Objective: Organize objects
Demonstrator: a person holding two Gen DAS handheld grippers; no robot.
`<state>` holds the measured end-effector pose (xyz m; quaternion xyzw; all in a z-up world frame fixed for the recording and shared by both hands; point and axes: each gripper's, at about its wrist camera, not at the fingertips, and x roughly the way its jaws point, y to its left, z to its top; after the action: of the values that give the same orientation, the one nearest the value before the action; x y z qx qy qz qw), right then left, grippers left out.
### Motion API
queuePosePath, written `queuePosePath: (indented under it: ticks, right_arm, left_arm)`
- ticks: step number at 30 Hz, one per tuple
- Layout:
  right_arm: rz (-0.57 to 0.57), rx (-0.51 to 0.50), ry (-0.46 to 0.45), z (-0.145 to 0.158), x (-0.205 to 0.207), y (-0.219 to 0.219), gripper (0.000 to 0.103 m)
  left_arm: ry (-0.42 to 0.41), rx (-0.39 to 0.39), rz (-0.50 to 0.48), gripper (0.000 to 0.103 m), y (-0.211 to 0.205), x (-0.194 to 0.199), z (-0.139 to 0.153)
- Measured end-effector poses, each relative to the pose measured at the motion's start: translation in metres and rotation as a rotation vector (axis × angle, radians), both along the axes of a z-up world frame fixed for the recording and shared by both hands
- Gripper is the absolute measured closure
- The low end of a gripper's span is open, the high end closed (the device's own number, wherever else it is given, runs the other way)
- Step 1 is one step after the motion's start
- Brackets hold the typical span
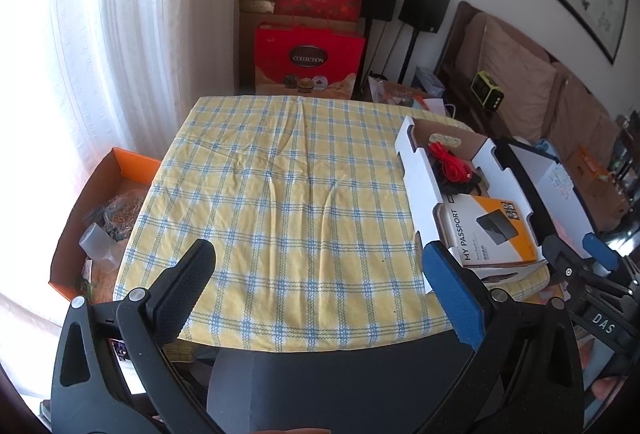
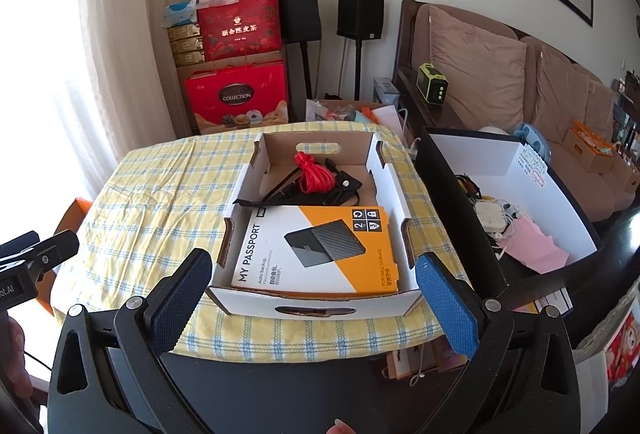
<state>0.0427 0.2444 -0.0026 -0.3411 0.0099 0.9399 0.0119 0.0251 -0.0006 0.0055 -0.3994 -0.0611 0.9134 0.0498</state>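
A white cardboard tray [image 2: 394,189] [image 1: 420,173] stands on the right part of the checked tablecloth [image 1: 280,193] [image 2: 160,185]. Inside it lie an orange and white MY PASSPORT box [image 2: 320,246] [image 1: 496,230], a red cable coil [image 2: 316,173] [image 1: 450,159] and black straps [image 2: 344,189]. My right gripper [image 2: 314,298] hangs open just before the tray's near wall, nothing between its fingers. My left gripper [image 1: 320,286] is open over the bare cloth, left of the tray. The right gripper's tips [image 1: 576,250] show at the left wrist view's right edge.
A black-walled white bin [image 2: 452,189] [image 1: 532,169] with chargers, cables and pink paper stands right of the table. An orange box [image 1: 116,169] of clutter sits on the floor at the left. Red gift boxes [image 2: 240,93], speakers [image 2: 360,13] and a sofa [image 2: 520,81] line the back.
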Motion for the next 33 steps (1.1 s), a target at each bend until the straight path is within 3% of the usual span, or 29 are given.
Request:
queuePosePath:
  ticks: [16,33]
  right_arm:
    - [-0.004,0.011,0.002,-0.0017,0.0006,-0.0018,0.0]
    - [-0.003,0.021,-0.002,-0.0007,0.0002,-0.0047,0.0]
  left_arm:
    - [0.025,-0.081,-0.005,0.0,0.0052,0.0056,0.0008]
    - [0.031,-0.115,0.008,0.0,0.0057,0.0066,-0.0028]
